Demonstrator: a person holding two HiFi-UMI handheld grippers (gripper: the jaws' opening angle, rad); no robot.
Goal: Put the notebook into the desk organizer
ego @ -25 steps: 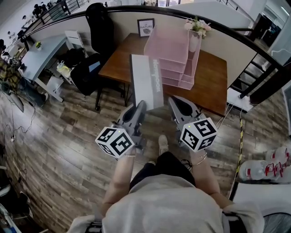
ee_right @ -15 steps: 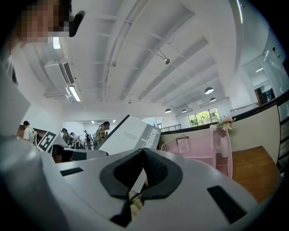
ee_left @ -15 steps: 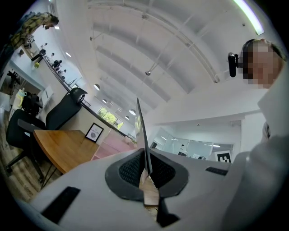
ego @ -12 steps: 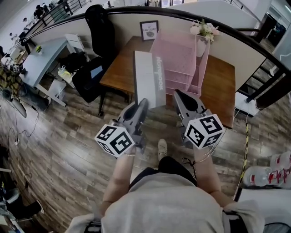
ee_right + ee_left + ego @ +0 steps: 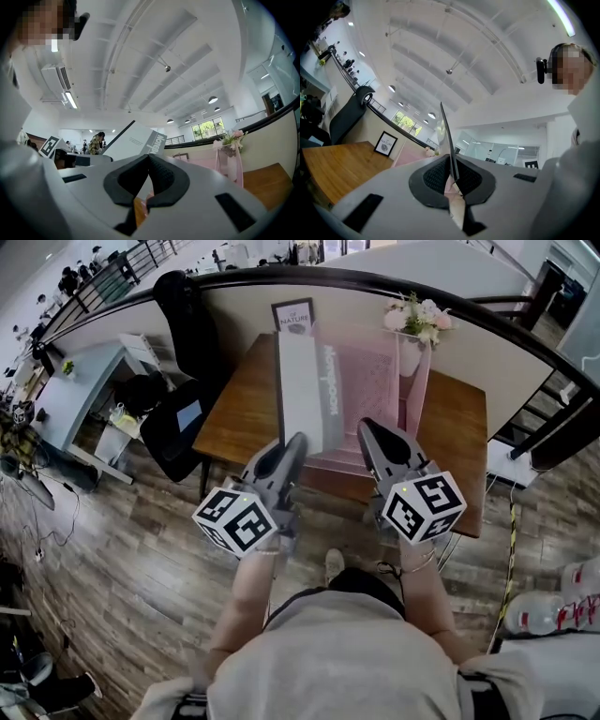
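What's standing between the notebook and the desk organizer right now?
Nothing visible. The notebook, clamped in the left claw, hangs over the pink desk organizer. The flower vase stands by the organizer's far right corner, off the path.

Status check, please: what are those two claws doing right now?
Left gripper shut on notebook. Right gripper shut, empty. Desk organizer just ahead, nothing seen between.
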